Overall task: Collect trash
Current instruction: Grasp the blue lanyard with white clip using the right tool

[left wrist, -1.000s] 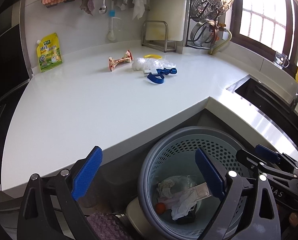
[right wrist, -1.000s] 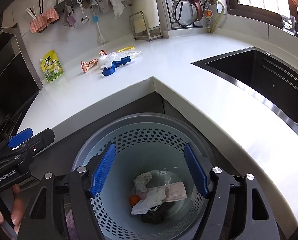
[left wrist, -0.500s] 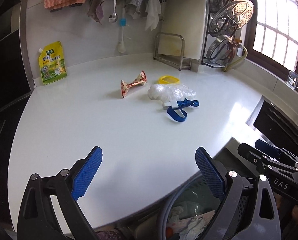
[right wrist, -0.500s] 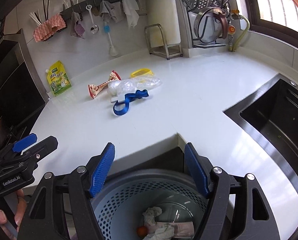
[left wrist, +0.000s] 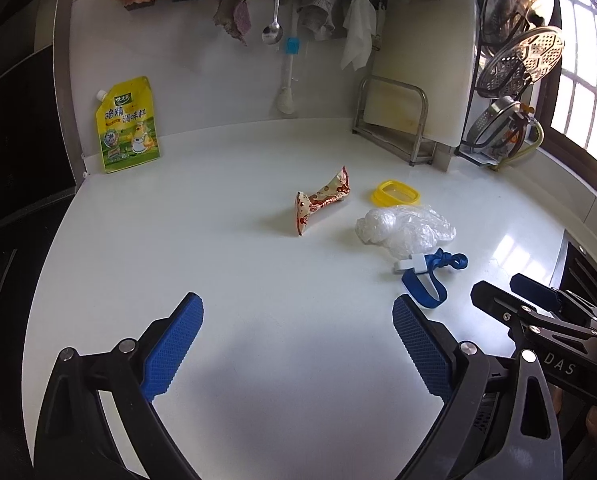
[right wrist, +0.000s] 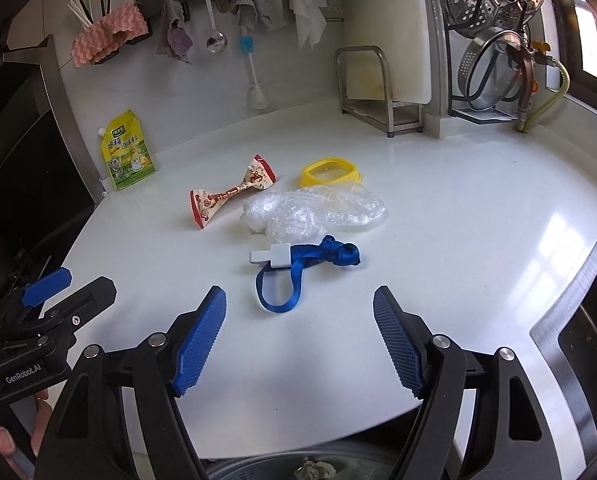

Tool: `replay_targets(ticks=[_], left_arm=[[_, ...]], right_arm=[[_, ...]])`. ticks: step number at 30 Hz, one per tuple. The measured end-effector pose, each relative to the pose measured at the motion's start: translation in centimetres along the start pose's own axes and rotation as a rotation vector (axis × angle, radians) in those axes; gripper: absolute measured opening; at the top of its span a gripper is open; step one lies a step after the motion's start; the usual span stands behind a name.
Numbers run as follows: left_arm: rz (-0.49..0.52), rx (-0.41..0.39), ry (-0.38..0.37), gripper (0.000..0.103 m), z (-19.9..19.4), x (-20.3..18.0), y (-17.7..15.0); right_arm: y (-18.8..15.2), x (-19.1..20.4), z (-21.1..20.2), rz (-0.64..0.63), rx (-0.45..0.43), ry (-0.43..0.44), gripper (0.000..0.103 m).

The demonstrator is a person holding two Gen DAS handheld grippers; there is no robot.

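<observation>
Left wrist view: I hold my left gripper (left wrist: 297, 346) over the white countertop (left wrist: 218, 264), jaws wide apart, nothing between the pads. In my judgement the step in hand is the approach to the next piece of trash. The twisted snack wrapper (left wrist: 322, 205) lies at 12 o'clock from the jaws, well ahead. The crumpled clear plastic bag (left wrist: 408, 227) lies at 1 o'clock, with the blue lanyard (left wrist: 430, 280) just beside it, nearer to me. A yellow plastic ring (left wrist: 395, 193) sits beyond the bag. Nothing stands in the way of the wrapper. The yellow seasoning pouch (left wrist: 127, 125) at 10 o'clock leans on the wall and looks like stock, not trash.

Right wrist view: my right gripper (right wrist: 300, 342) has its jaws spread, and they have just been opening further; nothing is between them. The lanyard (right wrist: 298, 270) lies at 12 o'clock, just ahead of the tips, its white clip (right wrist: 272, 257) touching the bag's (right wrist: 310, 212) near edge. The next move calls for advancing and lowering until the pads straddle the strap's loop, then closing. The trash bin (right wrist: 258, 469) rim shows at 6 o'clock, below the counter edge.
</observation>
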State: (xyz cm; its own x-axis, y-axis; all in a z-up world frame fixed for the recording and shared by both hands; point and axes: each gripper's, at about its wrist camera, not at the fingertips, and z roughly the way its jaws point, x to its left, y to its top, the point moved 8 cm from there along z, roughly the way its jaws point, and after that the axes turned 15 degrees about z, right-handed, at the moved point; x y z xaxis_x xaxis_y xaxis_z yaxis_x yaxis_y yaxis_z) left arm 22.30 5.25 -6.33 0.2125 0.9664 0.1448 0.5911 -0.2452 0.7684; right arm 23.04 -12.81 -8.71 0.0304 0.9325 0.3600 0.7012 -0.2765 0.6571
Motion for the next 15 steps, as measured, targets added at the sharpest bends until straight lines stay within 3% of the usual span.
replay_targets(ticks=[15], left_arm=[[-0.010, 0.029, -0.008, 0.094, 2.1, 1.4, -0.1]], right_arm=[[1.1, 0.9, 6.9, -0.033, 0.081, -0.121, 0.073]])
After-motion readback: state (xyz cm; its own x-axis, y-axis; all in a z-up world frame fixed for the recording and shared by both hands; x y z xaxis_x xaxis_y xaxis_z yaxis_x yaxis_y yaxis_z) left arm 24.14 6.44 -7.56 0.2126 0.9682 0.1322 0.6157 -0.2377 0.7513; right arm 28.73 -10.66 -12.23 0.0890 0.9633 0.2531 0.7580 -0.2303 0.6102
